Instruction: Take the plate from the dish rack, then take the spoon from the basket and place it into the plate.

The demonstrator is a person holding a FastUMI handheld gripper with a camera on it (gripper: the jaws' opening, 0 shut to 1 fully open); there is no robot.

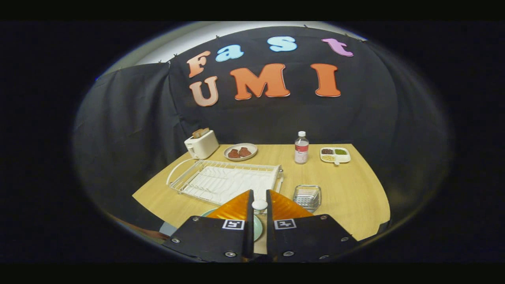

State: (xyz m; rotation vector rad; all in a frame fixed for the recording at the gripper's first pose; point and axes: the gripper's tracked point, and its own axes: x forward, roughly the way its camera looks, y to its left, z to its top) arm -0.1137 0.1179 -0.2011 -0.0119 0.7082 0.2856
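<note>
I see white spoon upright between gripper fingers, bowl end up. Pale green plate flat on table beneath. White wire dish rack at 11 o'clock, metal basket at 2 o'clock.

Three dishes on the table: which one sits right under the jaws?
The pale green plate, beneath the gripper holding the spoon. The meat plate and divided tray lie beyond the dish rack.

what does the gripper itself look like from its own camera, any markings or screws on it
The gripper shows as two wedge-shaped fingers that taper toward their tips, standing close together with a narrow gap between them. Each is mounted on a flat black plate fastened with round silver screws. Each plate bears a small square black-and-white marker tag at its inner front corner. No cables are visible.
</note>
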